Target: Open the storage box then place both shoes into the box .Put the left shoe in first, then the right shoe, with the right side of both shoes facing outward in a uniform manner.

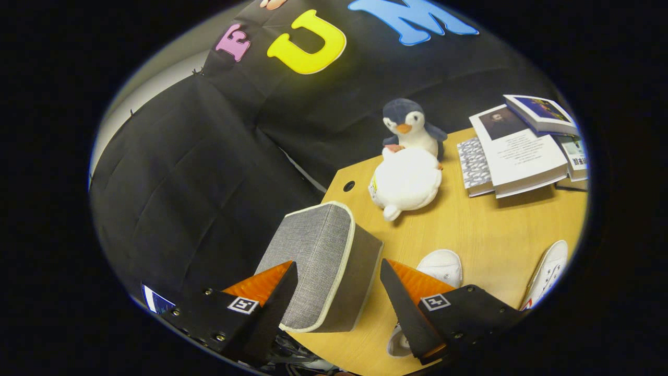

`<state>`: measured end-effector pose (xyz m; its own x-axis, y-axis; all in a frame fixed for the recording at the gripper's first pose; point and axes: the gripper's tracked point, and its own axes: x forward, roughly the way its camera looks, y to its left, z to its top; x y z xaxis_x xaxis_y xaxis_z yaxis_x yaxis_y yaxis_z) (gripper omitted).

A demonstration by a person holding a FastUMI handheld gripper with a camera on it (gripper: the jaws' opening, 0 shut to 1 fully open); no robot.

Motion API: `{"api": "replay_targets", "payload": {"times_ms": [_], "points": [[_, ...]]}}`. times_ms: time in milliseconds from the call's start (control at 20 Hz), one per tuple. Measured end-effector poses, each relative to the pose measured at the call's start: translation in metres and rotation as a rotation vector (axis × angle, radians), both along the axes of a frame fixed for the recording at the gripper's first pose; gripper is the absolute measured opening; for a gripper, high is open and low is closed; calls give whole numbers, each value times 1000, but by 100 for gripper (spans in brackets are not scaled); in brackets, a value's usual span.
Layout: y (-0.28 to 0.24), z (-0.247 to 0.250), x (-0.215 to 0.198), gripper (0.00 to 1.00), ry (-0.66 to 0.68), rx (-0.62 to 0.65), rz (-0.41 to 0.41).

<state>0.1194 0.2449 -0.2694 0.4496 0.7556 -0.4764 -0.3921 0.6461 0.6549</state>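
Note:
A grey fabric storage box (pixel 318 250) with pale piping stands shut near the wooden table's (pixel 496 230) left edge. My gripper (pixel 338 263) is open, its fingers spread wide on either side of the box's near part. The left finger overlaps the box's lower left corner; whether the right finger touches the box's dark side I cannot tell. One white shoe (pixel 442 265) lies just right of the box, partly hidden behind the right finger. A second white shoe (pixel 548 271) lies further right on the table.
Beyond the box sit a white plush toy (pixel 407 180) and a penguin plush (pixel 412 130) behind it. A stack of books (pixel 522 151) lies at the far right. A cable hole (pixel 348 185) marks the table's far left corner. Black cloth hangs left of the table.

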Motion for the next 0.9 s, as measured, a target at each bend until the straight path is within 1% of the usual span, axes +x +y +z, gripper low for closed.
{"api": "replay_targets", "payload": {"times_ms": [200,350,500,650,700,750,800,900], "points": [[36,-19,-7,97,127,72,67],[49,-31,-10,97,184,115,88],[58,-41,-10,97,253,164,91],[64,-43,-23,97,330,212,126],[65,-42,-24,93,336,217,137],[67,-39,-24,84,336,228,140],[68,-30,-27,79,341,261,158],[68,-13,-33,77,335,300,206]]}}
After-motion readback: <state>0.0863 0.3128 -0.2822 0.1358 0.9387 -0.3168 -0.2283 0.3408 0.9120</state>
